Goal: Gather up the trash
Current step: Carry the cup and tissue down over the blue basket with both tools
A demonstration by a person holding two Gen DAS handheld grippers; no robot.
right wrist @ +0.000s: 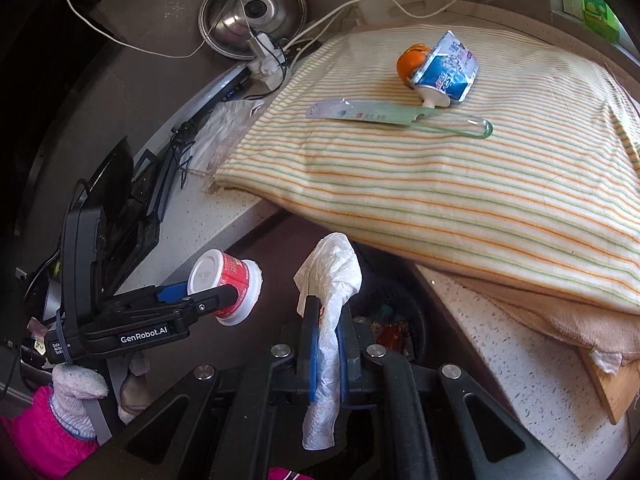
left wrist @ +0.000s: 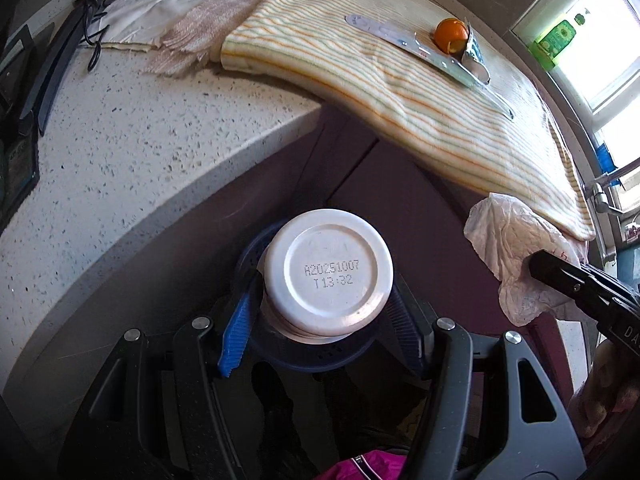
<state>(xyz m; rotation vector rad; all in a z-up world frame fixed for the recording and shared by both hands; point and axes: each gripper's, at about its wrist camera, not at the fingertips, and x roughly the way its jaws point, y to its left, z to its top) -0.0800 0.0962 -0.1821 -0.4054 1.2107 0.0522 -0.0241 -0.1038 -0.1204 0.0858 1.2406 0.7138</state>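
Observation:
My left gripper [left wrist: 324, 308] is shut on a white yoghurt cup [left wrist: 330, 270] with a red label [right wrist: 234, 280], its stamped bottom facing the camera. The cup hangs over a dark perforated bin [left wrist: 250, 258] below the counter edge. My right gripper [right wrist: 328, 320] is shut on a crumpled white tissue [right wrist: 334, 276], also above the bin [right wrist: 404, 304], which holds some trash. On the striped towel [right wrist: 440, 192] lie an orange peel [right wrist: 410, 60], a crushed blue carton [right wrist: 448, 68] and a green spoon wrapper [right wrist: 384, 114]. A hand in a white glove and pink sleeve carries the left gripper [right wrist: 224, 294].
The speckled counter [left wrist: 132, 152] curves around the bin on the left, with black cables and dark gear [left wrist: 52, 68] at its far edge. A metal lid [right wrist: 252, 16] and white cords hang on the back wall. A wooden board [right wrist: 616, 388] sticks out under the towels at the right.

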